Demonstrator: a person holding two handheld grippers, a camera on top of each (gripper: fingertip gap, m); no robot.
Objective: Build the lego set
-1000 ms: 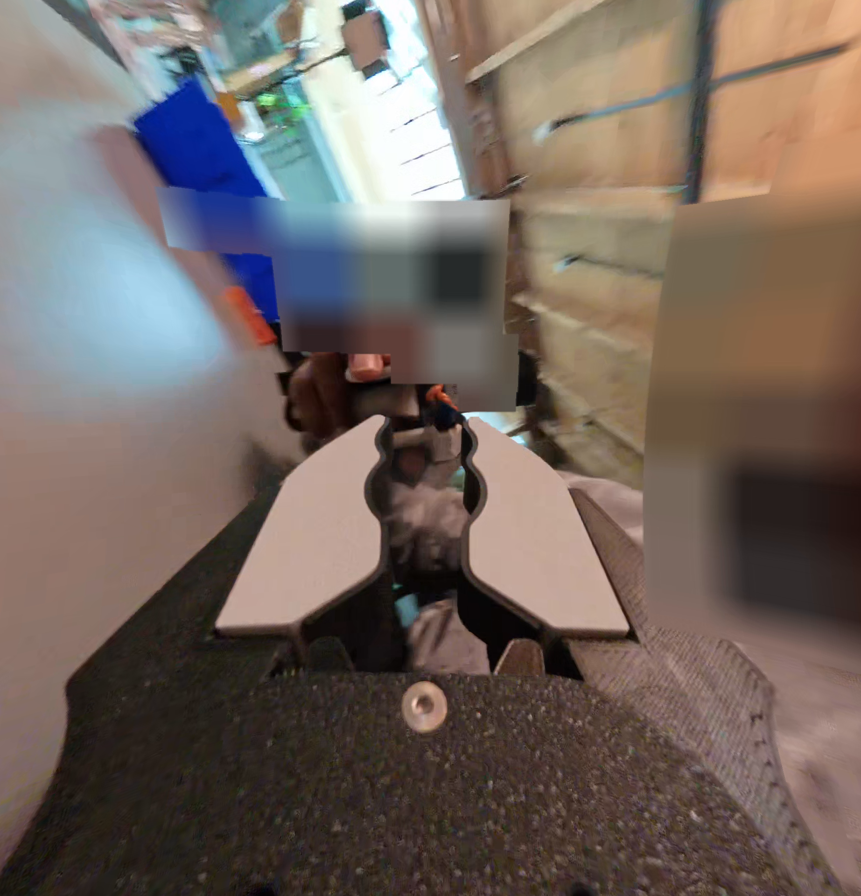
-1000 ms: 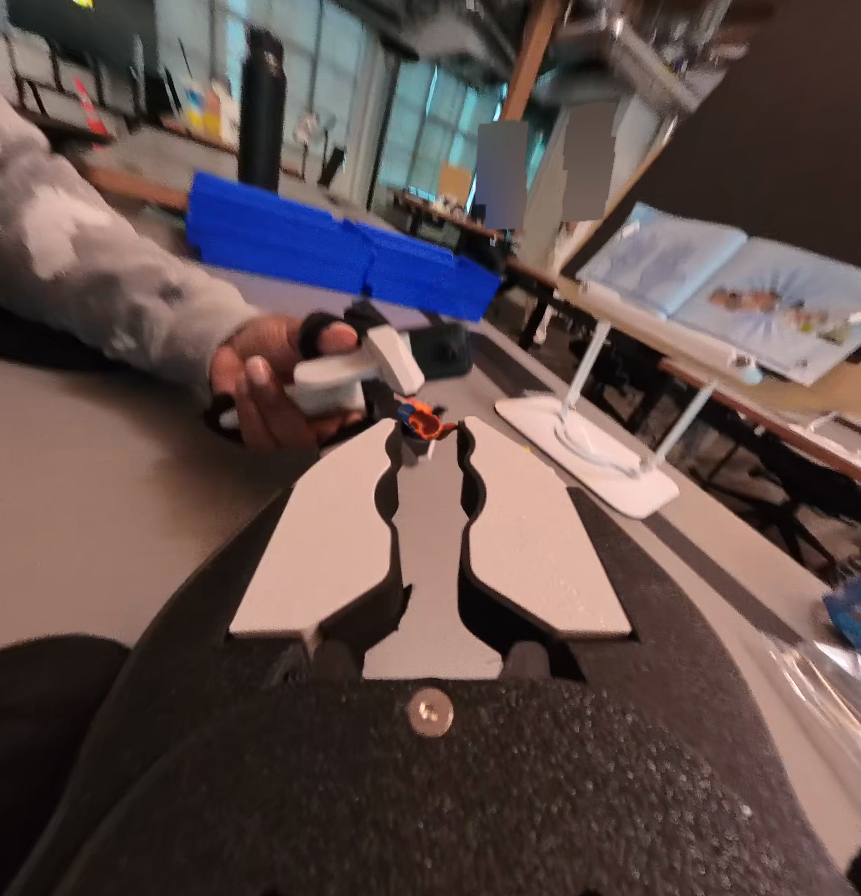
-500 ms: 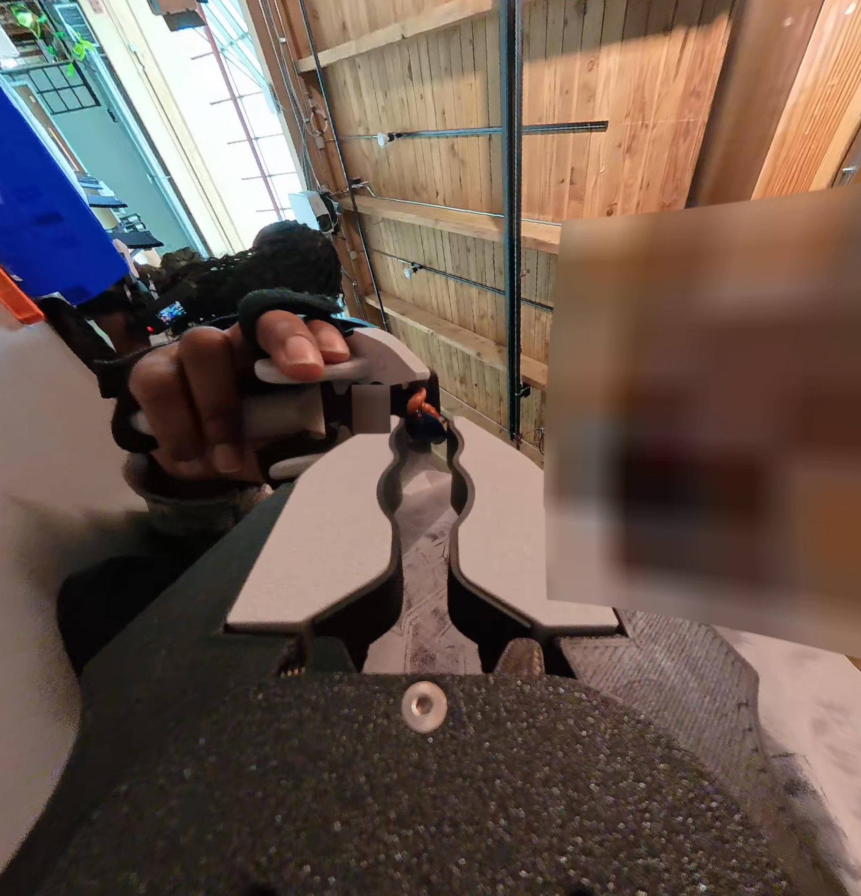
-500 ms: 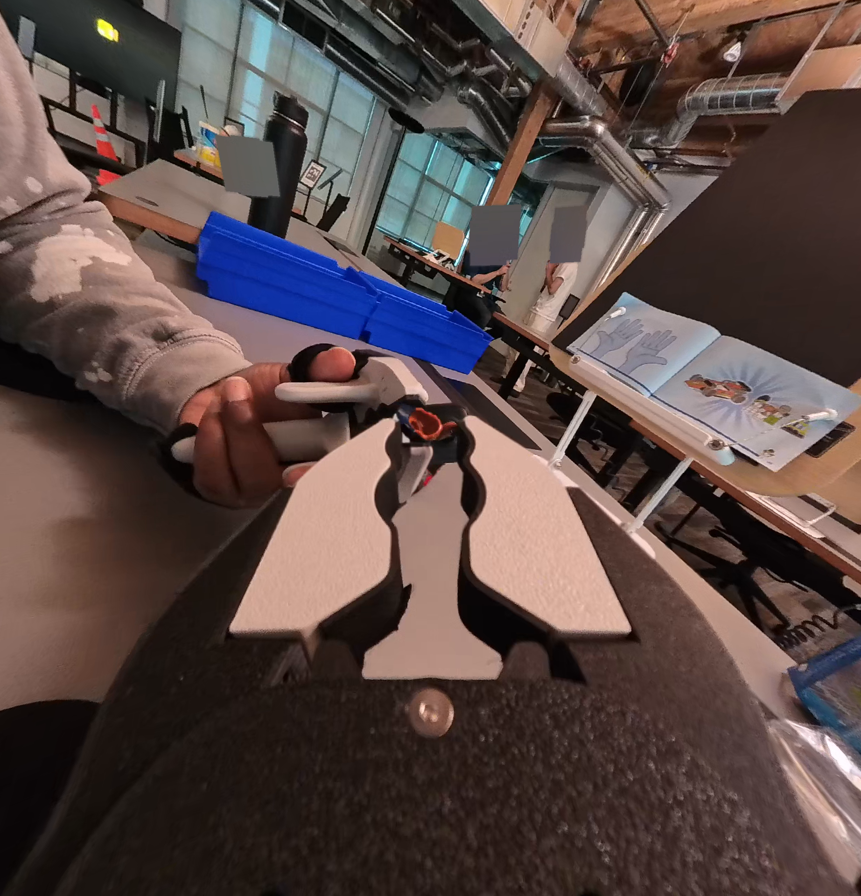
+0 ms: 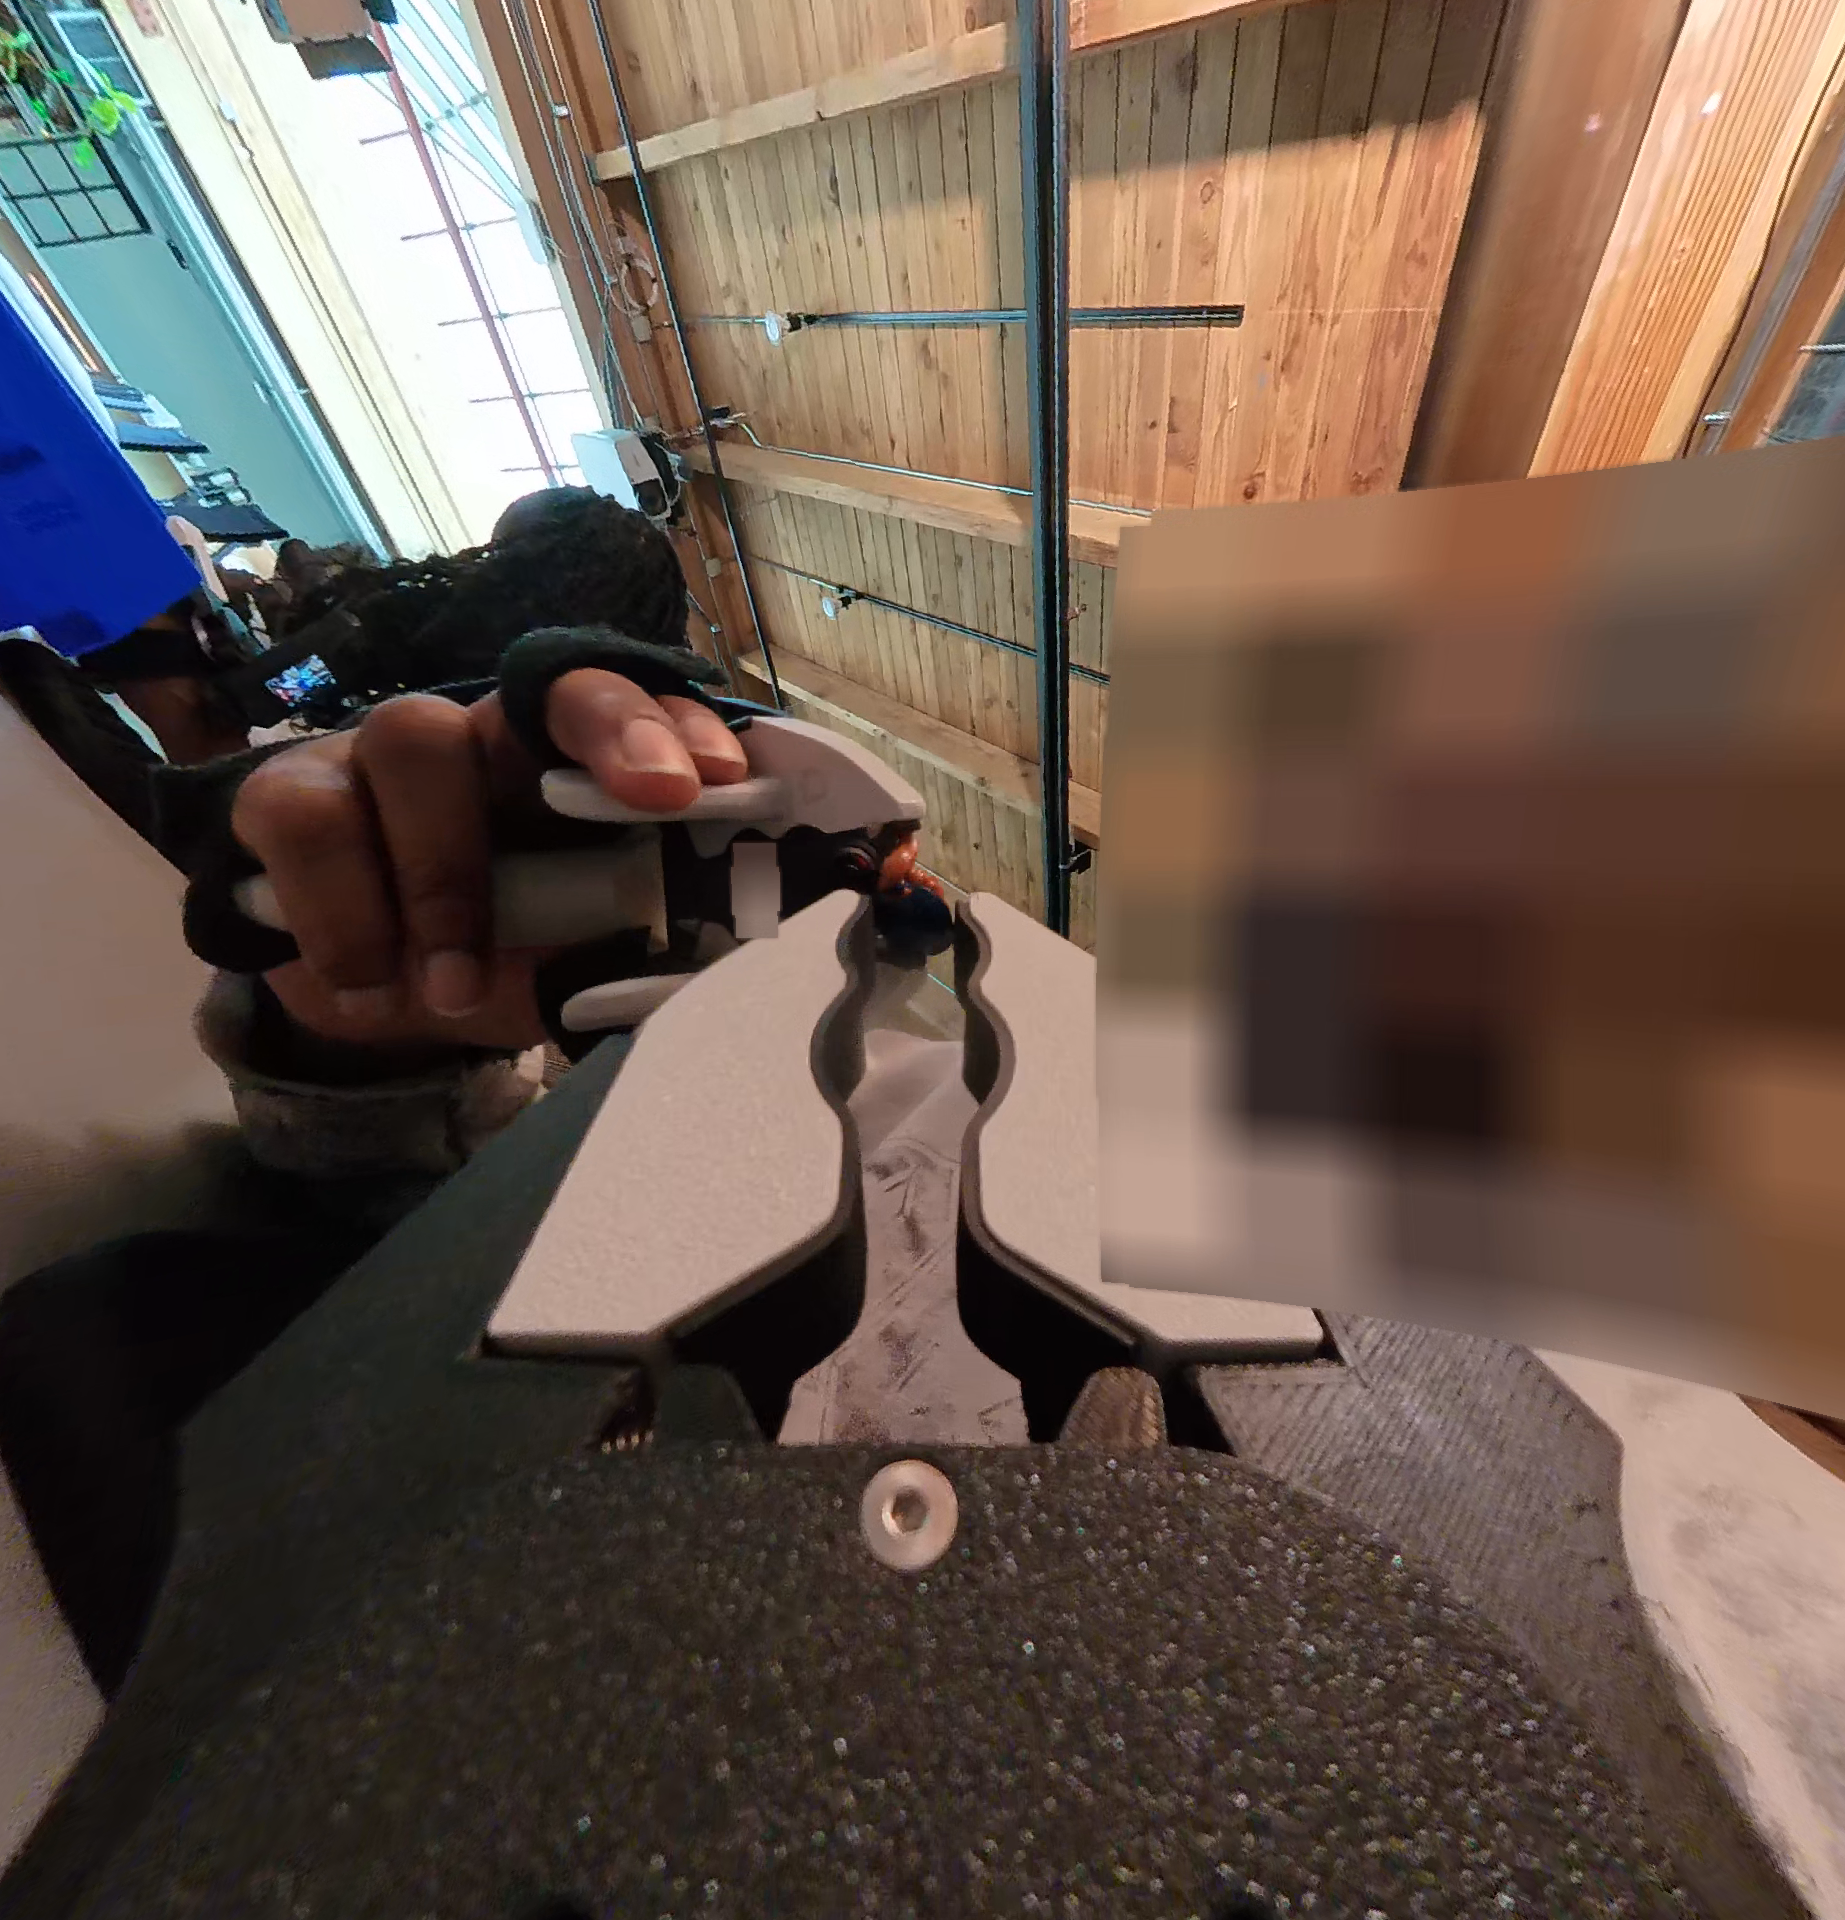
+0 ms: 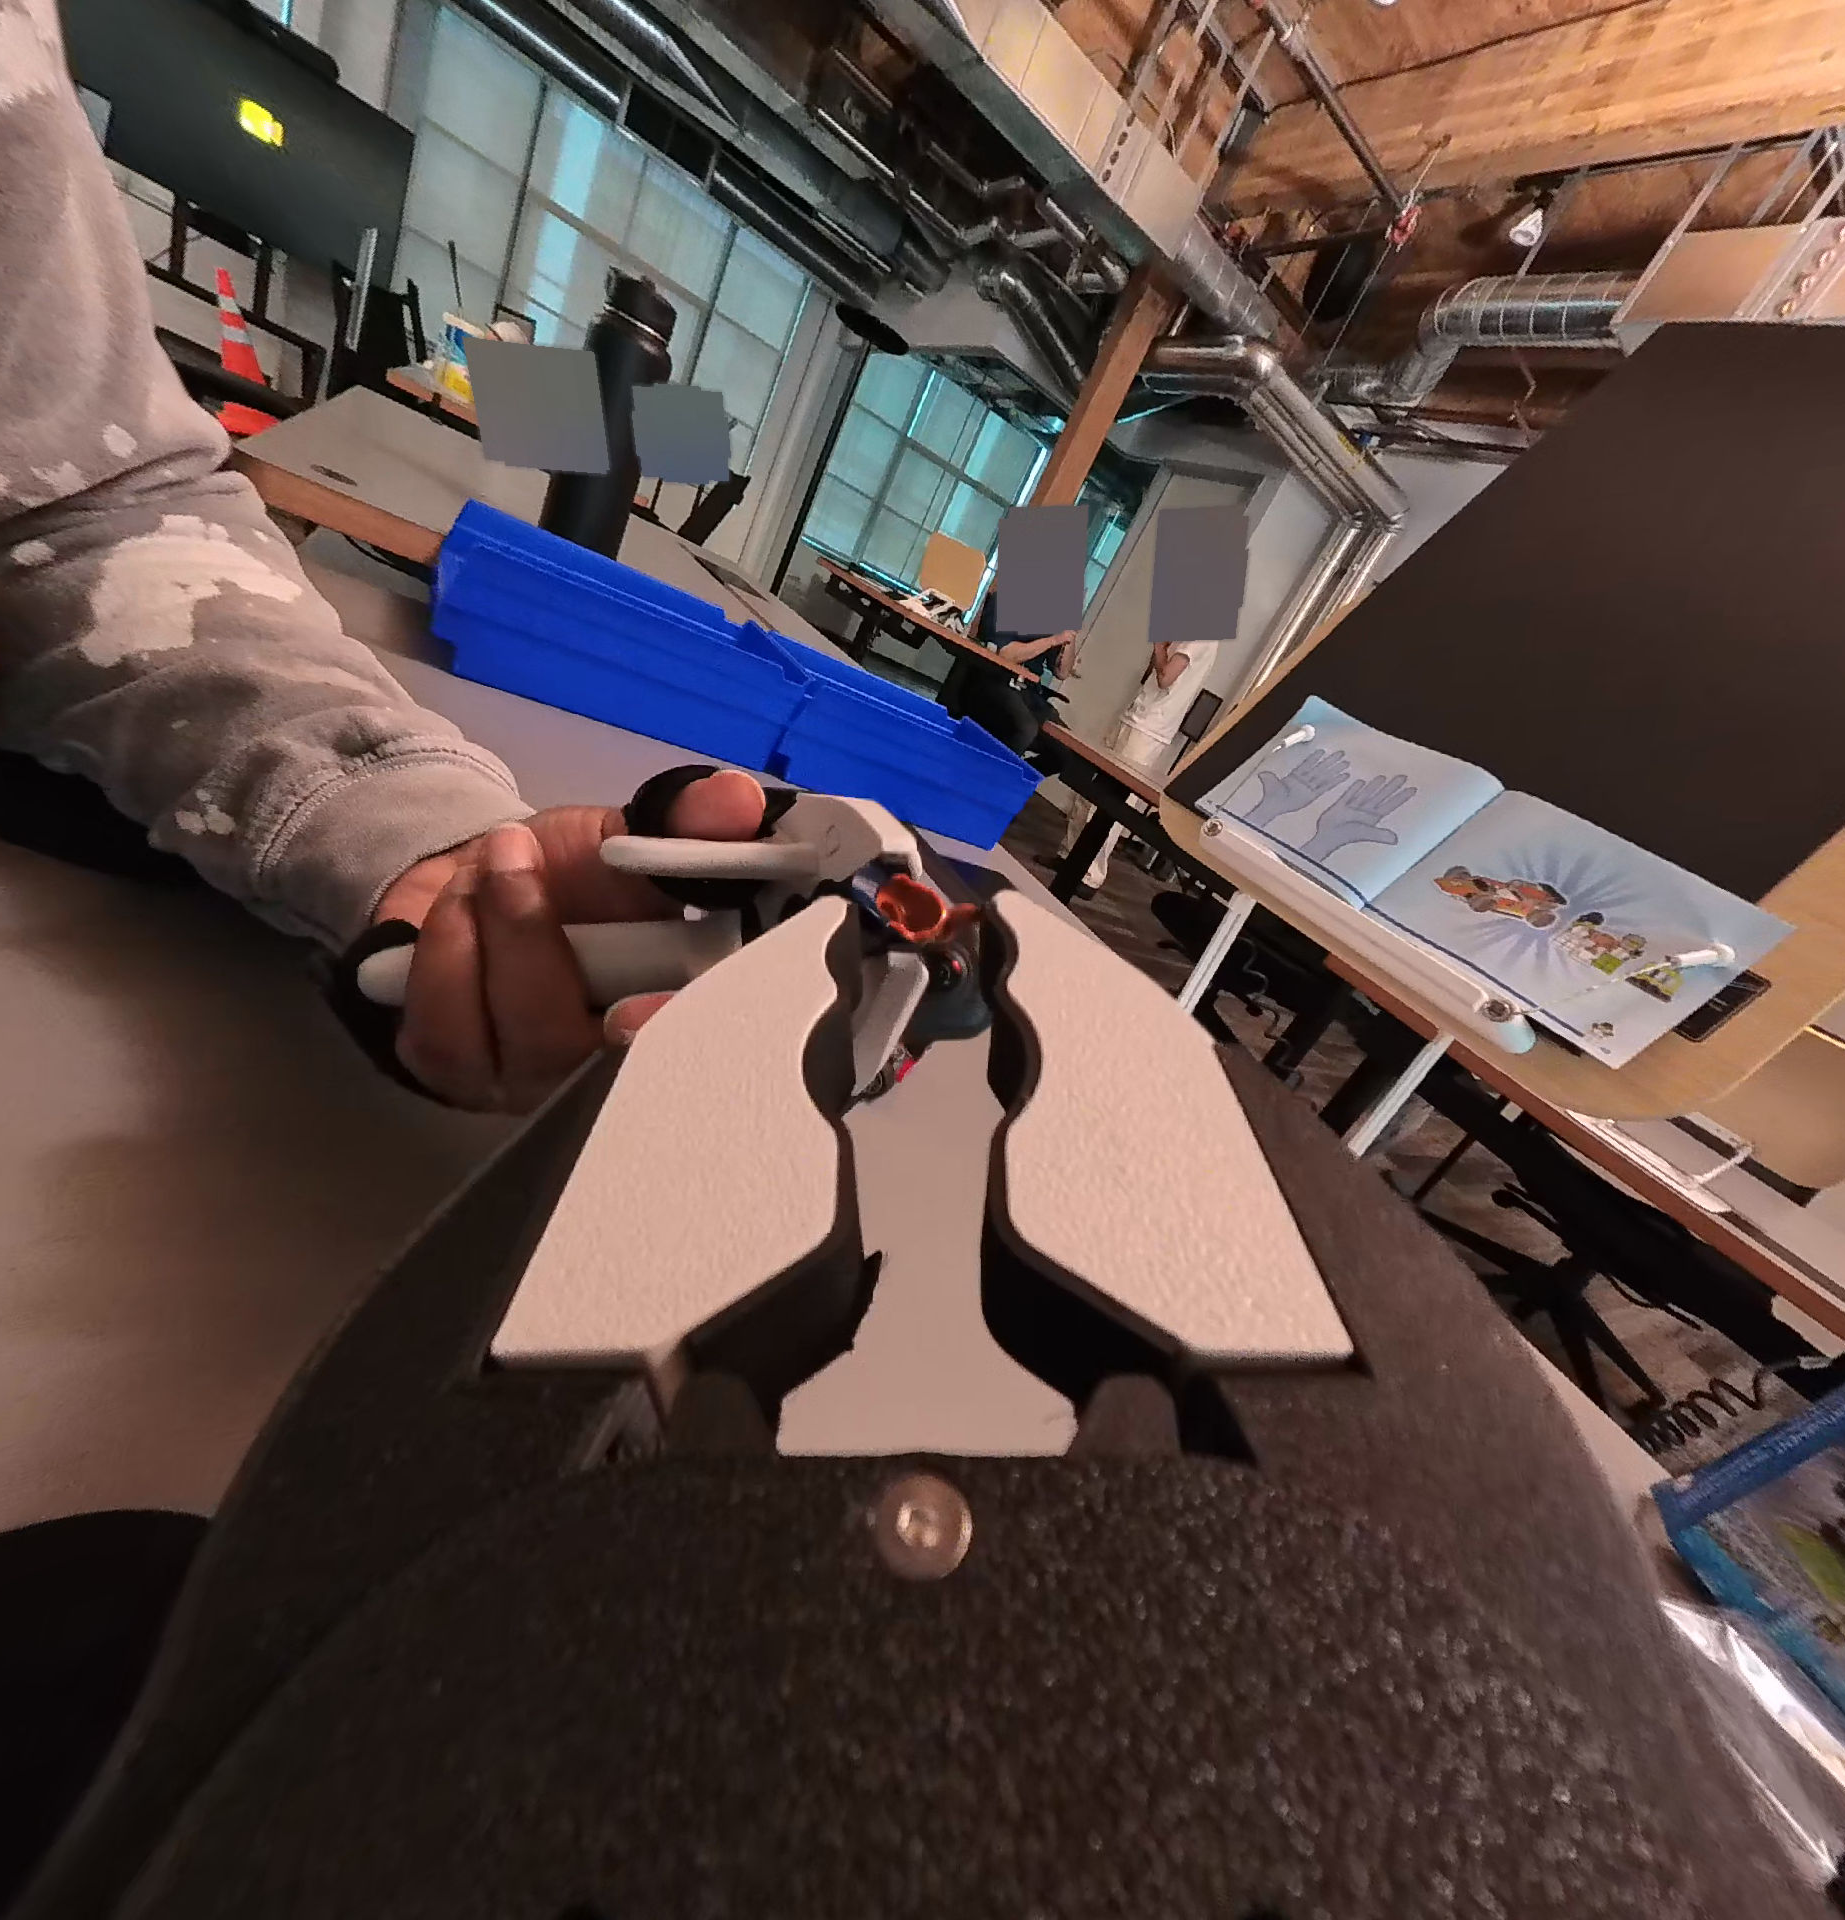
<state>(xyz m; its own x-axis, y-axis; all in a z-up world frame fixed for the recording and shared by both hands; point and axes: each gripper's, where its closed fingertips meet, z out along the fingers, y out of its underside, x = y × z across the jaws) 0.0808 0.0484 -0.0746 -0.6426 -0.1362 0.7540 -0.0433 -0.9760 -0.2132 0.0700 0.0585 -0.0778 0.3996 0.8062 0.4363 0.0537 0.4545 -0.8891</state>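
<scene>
We see a wood-plank wall (image 5: 1209,312) with metal conduit | tall paned windows (image 6: 928,436) letting in daylight | exposed silver ducts (image 6: 1282,416) under a timber ceiling | grey counter (image 6: 118,1039) | blue bins (image 6: 689,665) | black partition panel (image 6: 1624,623) | orange cone (image 6: 237,353).

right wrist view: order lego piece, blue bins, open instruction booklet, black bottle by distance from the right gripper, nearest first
1. lego piece: at the right gripper fingertips, orange and blue.
2. blue bins: on the table, ahead and left.
3. open instruction booklet: on a stand, right; roughly level with the bins, hard to rank.
4. black bottle: behind the bins, far left.
</scene>
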